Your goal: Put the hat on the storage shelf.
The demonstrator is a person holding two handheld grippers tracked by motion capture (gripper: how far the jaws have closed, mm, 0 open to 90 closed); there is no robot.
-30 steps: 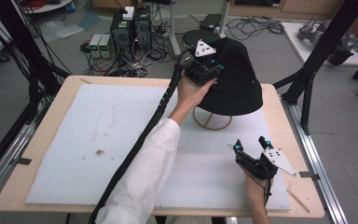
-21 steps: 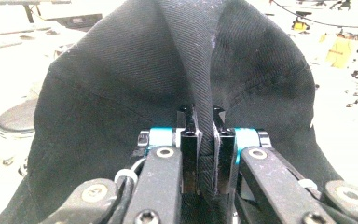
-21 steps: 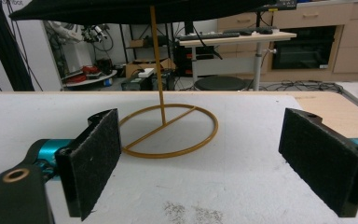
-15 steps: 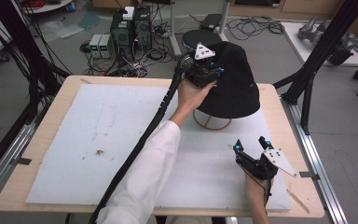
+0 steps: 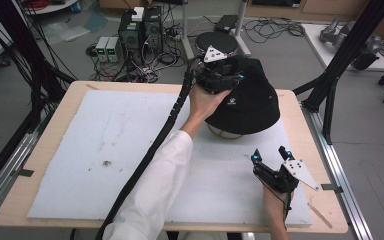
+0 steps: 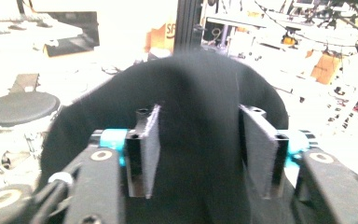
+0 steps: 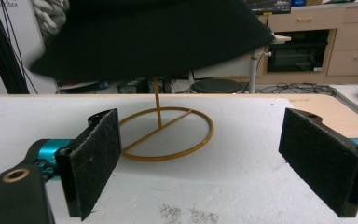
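Observation:
A black bucket hat (image 5: 252,102) sits on a gold wire stand (image 5: 224,134) at the table's far right. My left gripper (image 5: 227,82) is at the hat's near-left top. Its jaws have just been opening. In the left gripper view its pads (image 6: 151,149) stand apart, with a soft ridge of the hat (image 6: 200,98) between them and not pinched. My right gripper (image 5: 269,154) rests near the front right of the table, open and holding nothing. In the right gripper view it (image 7: 214,158) faces the stand's ring base (image 7: 168,133) under the hat's brim (image 7: 154,37).
A white foam mat (image 5: 105,150) covers the wooden table (image 5: 45,135). A black frame post (image 5: 330,80) stands just past the right edge. Computers and cables (image 5: 140,35) lie on the floor behind, beside a round black stool (image 5: 217,42).
The left gripper's jaws have spread on the hat's crown. Both hands, the hat and the stand stay where they were.

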